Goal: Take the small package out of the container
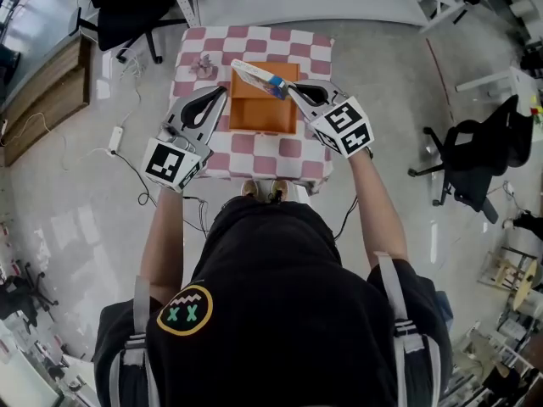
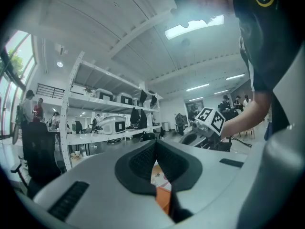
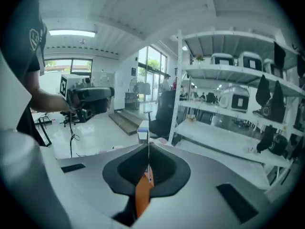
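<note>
1. Your right gripper (image 1: pixel 291 90) has its fingers clenched on the package (image 1: pixel 257 75). The package sits edge-on between them in the right gripper view.
2. From the head view, the package slants across the far rim of the container (image 1: pixel 263 115). You cannot tell whether it touches that rim.
3. Your left gripper (image 1: pixel 223 93) has its fingers pressed together on nothing. Its tips are just beside the container's left rim.
4. The checked worktop (image 1: pixel 293 49) lies under the container.
</note>
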Demonstrator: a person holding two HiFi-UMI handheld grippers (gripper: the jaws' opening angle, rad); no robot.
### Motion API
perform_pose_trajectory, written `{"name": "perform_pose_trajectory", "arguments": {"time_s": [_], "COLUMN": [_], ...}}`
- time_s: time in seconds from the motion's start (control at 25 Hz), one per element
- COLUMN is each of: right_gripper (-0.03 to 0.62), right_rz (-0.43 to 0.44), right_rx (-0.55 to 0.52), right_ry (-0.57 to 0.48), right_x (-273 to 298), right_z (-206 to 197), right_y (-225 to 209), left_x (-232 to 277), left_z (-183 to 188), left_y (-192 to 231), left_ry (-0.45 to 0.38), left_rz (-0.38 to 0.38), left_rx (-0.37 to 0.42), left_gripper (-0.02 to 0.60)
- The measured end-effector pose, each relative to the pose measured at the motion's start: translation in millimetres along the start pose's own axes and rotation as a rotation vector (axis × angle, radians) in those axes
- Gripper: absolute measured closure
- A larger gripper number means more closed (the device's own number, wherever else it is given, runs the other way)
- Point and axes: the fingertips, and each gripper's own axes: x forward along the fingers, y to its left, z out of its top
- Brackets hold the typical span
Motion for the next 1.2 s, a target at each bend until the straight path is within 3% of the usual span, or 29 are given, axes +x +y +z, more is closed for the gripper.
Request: {"name": "perform_pose_trajectory", "arguments": {"time_s": [0.4,0.76,1.2], "right_gripper": [0.574,0.572,0.572], "right_rz": [-0.128,-0.202,-0.211], "right_rx": [-0.117,-0.134,-0.132], "right_ry": [-0.288,-0.405,-0.461], "right_x": [-60.6,-85.4,-75.6], "right_z": [87.2,110.1,111.2], "right_y": [0.3,-4.3,-0.2], "left_x": [9.9,12.1,12.2], "left_z": [21.8,39.9,41.9], "left_y": [1.2,-0.9,9.7], "left_ry": [-0.032,-0.061,-0.063], "left_rz": [-0.017,-0.038,-0.029], "left_rx": [0.037,0.061,0.075], "left_gripper": [0.565,0.565,0.565]}}
